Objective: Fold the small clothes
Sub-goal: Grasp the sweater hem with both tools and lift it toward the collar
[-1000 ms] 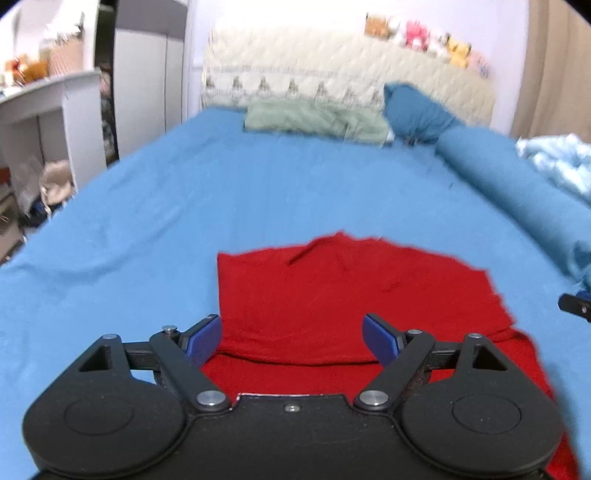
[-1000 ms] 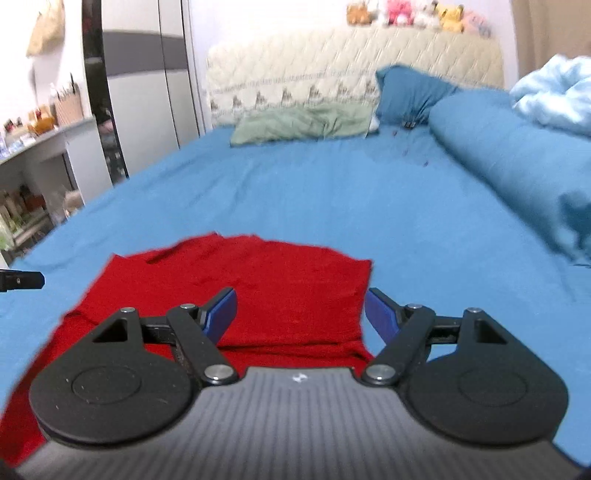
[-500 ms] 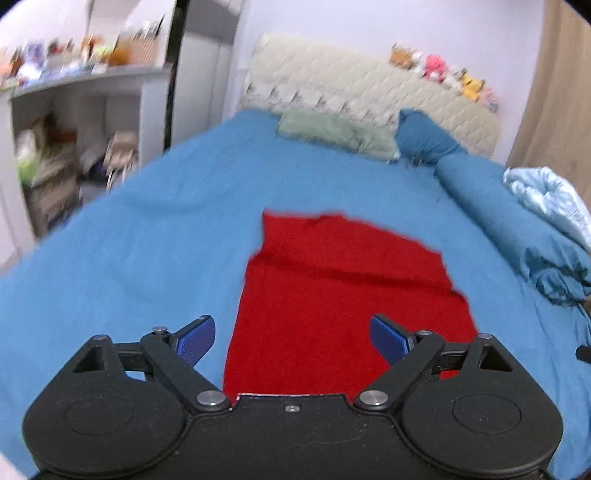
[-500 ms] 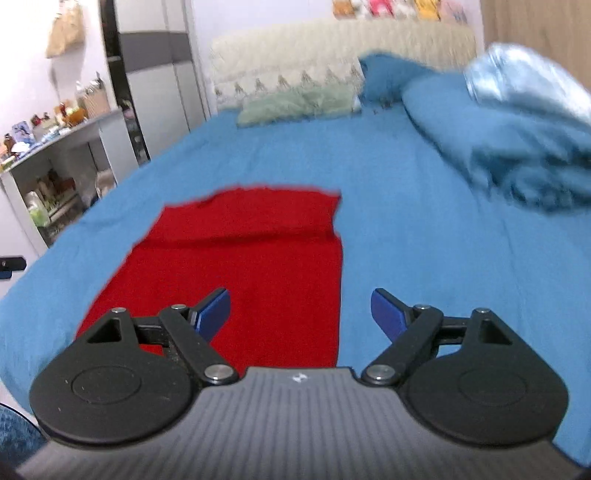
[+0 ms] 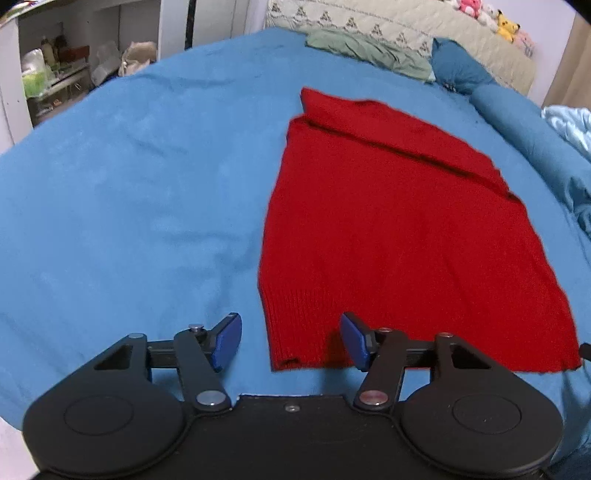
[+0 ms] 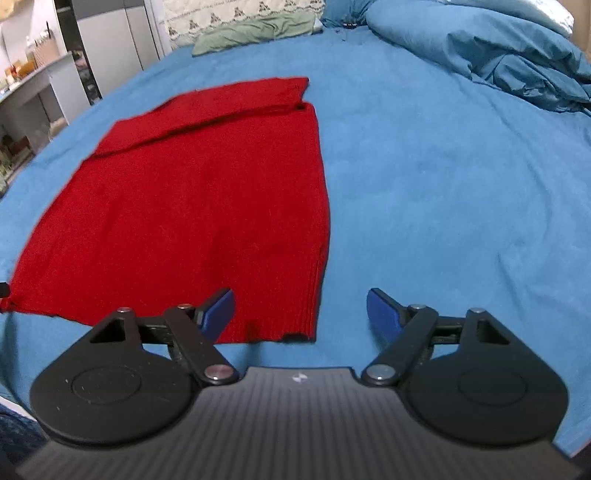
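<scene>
A red knit garment (image 5: 399, 236) lies flat on the blue bed (image 5: 129, 177), its far end already turned over in 1 fold; the rest looks still to do. The left tongs (image 5: 290, 339) and right tongs (image 6: 301, 310) hang spread and empty over its 2 near corners. No containers appear.

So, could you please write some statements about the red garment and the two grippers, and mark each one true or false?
1. The red garment lies flat on the blue bedsheet. True.
2. The left gripper is shut on the garment. False: its jaws are open and hold nothing.
3. The right gripper is open, at the garment's near right corner. True.
4. The green pillow lies on the garment. False: it lies far off, by the headboard.
</scene>
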Tool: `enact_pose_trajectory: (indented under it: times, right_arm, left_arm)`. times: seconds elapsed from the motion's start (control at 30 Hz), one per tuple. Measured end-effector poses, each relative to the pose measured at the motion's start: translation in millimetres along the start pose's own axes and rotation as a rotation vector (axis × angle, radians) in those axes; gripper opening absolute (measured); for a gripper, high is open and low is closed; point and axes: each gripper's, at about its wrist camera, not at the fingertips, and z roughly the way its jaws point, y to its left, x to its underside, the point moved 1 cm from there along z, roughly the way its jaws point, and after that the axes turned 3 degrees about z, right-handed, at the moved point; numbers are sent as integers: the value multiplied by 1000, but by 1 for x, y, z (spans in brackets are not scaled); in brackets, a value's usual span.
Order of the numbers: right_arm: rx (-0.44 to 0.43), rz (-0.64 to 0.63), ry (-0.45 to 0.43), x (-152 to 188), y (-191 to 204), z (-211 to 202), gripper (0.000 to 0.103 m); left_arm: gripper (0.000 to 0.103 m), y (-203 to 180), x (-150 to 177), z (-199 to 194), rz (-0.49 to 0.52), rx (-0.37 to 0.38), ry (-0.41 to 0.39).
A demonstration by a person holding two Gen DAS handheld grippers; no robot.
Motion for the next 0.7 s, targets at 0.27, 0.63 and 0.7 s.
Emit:
enact_pose_trajectory:
  times: [0.27,0.63,0.7]
  right_arm:
    - [18,-62,27,15,16,20,67]
    - [-19,-66,10,5,11,19,21]
    - [-39,-37,-4,-2,4,12,21]
  left_arm:
    - [52,-8,12,12,52,-26,-5]
    - [6,-13,1,2,62,-16,0]
    - [5,-12,-4,-7,53,-17,-15]
